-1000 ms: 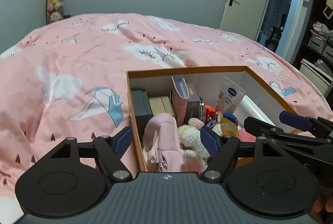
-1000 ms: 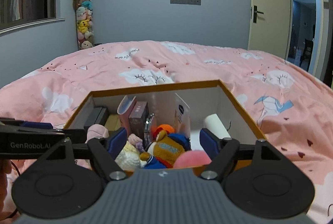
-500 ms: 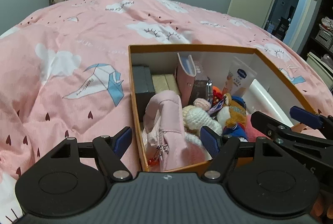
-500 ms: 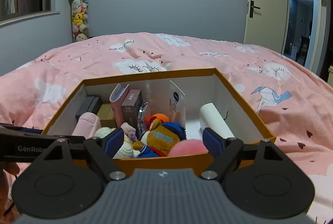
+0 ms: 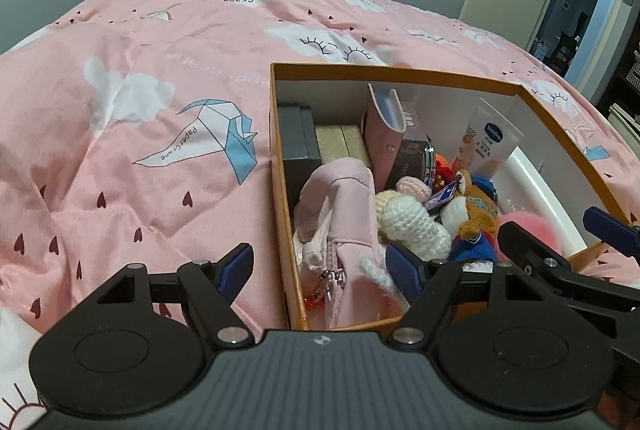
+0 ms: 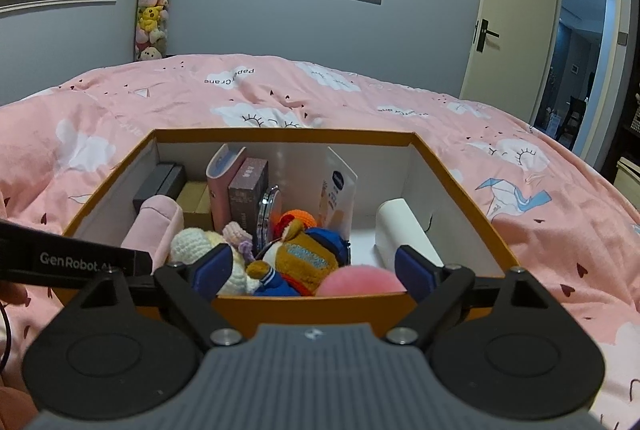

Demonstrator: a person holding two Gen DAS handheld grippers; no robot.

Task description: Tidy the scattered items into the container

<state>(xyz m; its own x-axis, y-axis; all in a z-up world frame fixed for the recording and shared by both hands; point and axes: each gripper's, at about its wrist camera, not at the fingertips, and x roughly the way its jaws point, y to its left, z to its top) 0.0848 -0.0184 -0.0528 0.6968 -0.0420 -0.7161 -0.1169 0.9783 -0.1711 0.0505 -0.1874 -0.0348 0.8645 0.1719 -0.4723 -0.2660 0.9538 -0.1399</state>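
- Right gripper [image 6: 310,272] sits at the near wall of the orange box [image 6: 304,304], jaws opening right now and spread wide. Nothing pinched; the pads aren't pressing on anything.
- Just past its fingertips, inside the box: a pink ball [image 6: 360,282] against the near wall, a brown plush toy [image 6: 304,262] just left of the ball, and a white crochet doll [image 6: 200,250] by the left finger.
- Further ahead: a white roll [image 6: 404,234] lying on the right, a lotion tube [image 6: 338,190] standing in the middle, and a pink wallet [image 6: 224,186] upright left of it.
- Left gripper [image 5: 320,268] is also spread apart and empty, straddling the box's left wall: one finger over the pink duvet [image 5: 132,158], the other over the box's contents.
- A pink pouch [image 5: 344,226] lies right in front of it, with a dark box [image 5: 298,138] beyond, in the far left corner.
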